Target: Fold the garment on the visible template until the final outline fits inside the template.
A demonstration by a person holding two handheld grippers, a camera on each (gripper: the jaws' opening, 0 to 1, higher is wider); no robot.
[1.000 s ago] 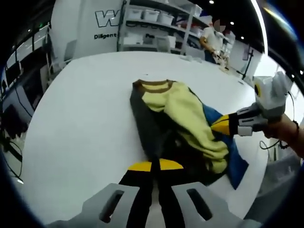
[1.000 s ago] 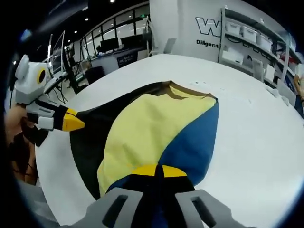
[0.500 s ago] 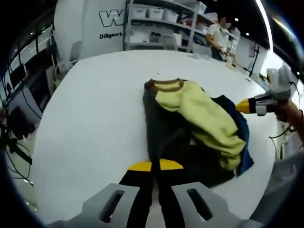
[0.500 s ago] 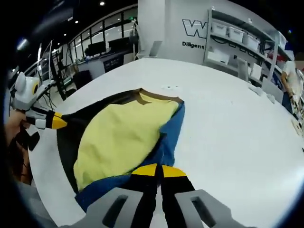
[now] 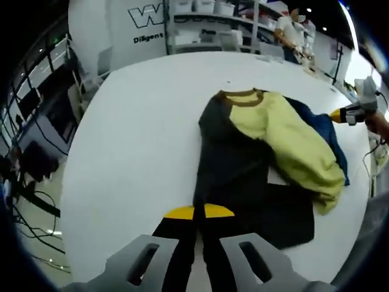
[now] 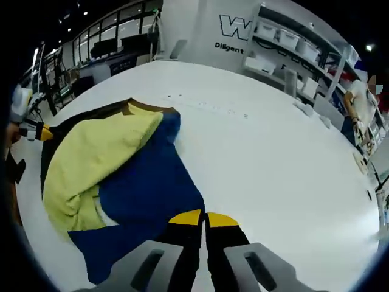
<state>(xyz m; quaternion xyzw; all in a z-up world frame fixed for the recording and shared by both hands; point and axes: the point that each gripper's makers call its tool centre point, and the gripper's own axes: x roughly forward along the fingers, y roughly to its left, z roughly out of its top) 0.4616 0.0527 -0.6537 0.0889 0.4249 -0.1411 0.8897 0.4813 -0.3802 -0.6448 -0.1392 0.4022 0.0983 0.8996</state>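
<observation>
On table [image 5: 134, 121] | garment [image 5: 261, 152] bunched | template prob. hidden underneath

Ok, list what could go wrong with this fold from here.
1. The yellow panel lies bunched and rumpled over the garment, so pressing on may lock in creases and a lumpy outline.
2. The dark hem lies near the table edge, so a pull could drag it off.
3. No template outline is discernible, so fit is hard to judge.
</observation>
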